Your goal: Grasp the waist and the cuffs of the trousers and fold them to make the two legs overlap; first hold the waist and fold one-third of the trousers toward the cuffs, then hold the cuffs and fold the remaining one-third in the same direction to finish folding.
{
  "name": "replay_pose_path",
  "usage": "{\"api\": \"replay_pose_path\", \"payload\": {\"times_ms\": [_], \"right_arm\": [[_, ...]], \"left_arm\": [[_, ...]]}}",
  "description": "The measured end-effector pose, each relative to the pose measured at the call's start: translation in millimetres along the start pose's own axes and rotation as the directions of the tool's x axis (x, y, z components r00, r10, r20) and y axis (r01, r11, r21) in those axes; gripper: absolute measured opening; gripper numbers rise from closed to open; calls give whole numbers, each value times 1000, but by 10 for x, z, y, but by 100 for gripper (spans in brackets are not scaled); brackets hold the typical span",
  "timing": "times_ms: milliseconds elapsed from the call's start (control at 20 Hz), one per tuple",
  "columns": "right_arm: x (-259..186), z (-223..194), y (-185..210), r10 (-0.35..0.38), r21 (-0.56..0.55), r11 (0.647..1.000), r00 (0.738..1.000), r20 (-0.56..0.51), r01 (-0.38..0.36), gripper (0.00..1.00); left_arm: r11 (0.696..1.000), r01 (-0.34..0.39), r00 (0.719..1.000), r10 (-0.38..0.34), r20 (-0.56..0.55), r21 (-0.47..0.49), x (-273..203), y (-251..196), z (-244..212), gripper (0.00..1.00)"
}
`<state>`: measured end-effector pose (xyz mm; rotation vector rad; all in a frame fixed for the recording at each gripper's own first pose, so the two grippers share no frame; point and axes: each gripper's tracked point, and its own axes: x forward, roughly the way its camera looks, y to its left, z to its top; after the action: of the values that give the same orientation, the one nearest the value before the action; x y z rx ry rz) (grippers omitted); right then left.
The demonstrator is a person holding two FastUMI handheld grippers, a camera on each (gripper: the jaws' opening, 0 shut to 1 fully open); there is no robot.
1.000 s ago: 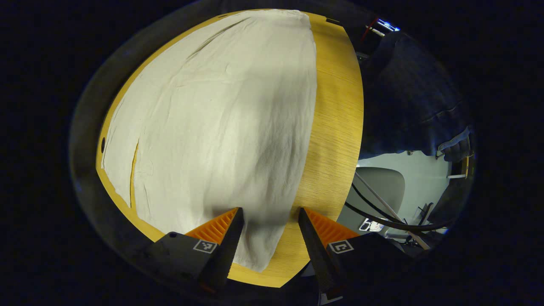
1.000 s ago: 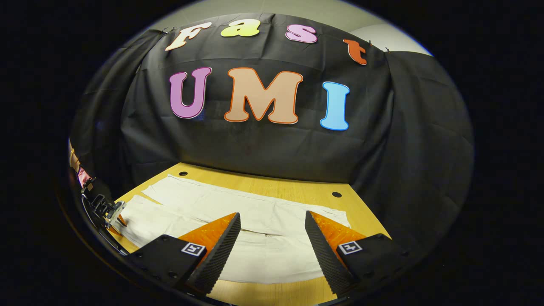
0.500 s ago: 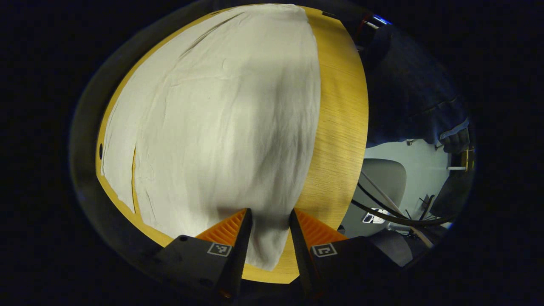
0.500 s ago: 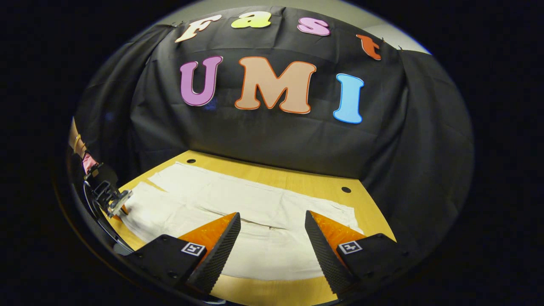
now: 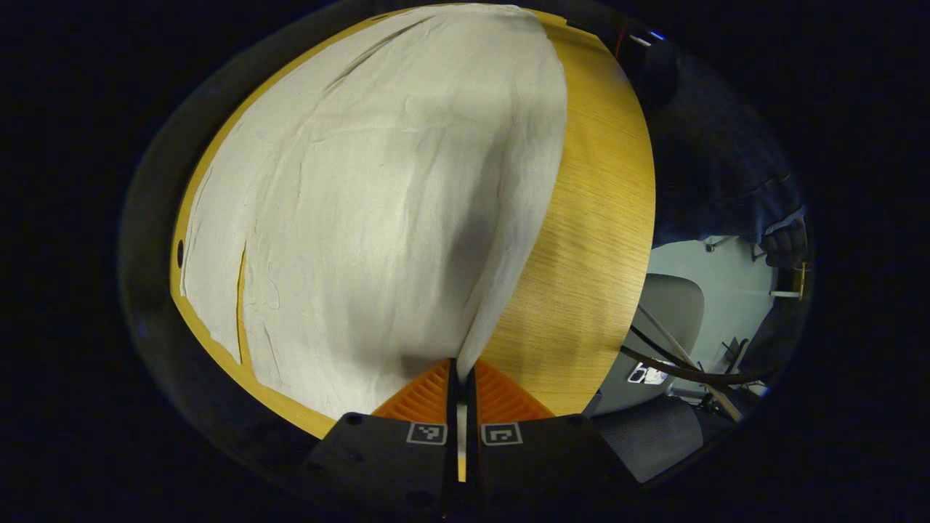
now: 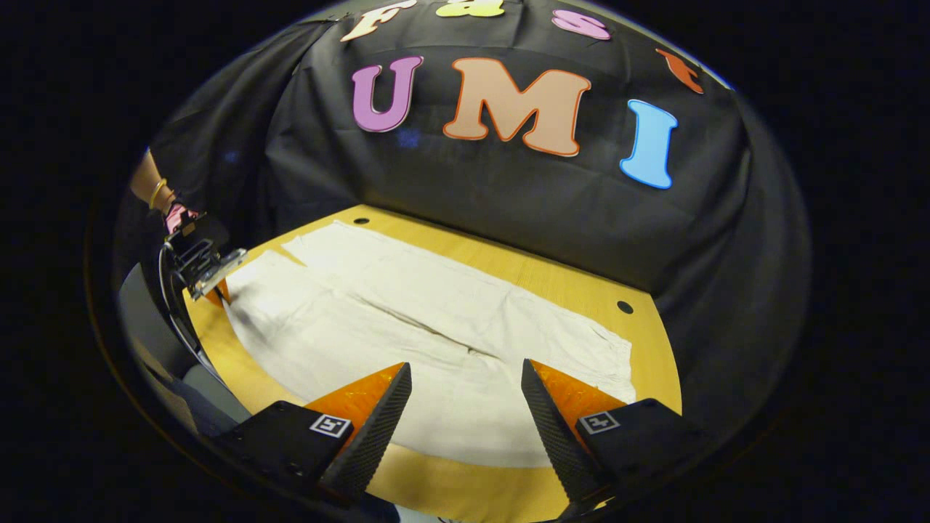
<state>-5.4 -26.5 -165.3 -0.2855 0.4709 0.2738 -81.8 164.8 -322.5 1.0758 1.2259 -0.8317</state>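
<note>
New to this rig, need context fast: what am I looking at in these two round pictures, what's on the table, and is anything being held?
There is no robot arm here. A person holds a two-finger tool in each hand, and a fisheye camera rides on each tool, looking forward along its own fingers.

In the left gripper view, the left tool sits at the bottom with its fingers closed on an edge of the pale trousers, which lie spread over the wooden table. The pinched cloth is pulled up into a ridge.

In the right gripper view, the right tool hangs open above the near edge of the trousers, holding nothing. Far off at the left of that view you can see the left tool from outside, at the trousers' end, with the person's hand on it.

So one end is gripped; the fold is not yet made.
</note>
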Motion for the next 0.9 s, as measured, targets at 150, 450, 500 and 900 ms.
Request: {"api": "replay_pose_path", "payload": {"times_ms": [150, 450, 500, 900], "right_arm": [[63, -351, -232, 32, -104, 994, 994, -101, -42, 98], [64, -1228, -692, 89, -341, 912, 922, -376, -227, 98], [54, -1358, -728, 94, -365, 893, 903, -419, -262, 99], [151, -1965, -1213, 68, -444, 801, 798, -599, -402, 98]], "left_arm": [[1000, 1, 1000, -1, -2, -20, -33, 69, 45, 3], [999, 7, 1000, -8, -24, -51, 10, 82, 36, 2], [999, 6, 1000, -7, -24, -53, 8, 80, 42, 2], [997, -4, 999, 0, -47, -74, -13, 79, 61, 2]]}}
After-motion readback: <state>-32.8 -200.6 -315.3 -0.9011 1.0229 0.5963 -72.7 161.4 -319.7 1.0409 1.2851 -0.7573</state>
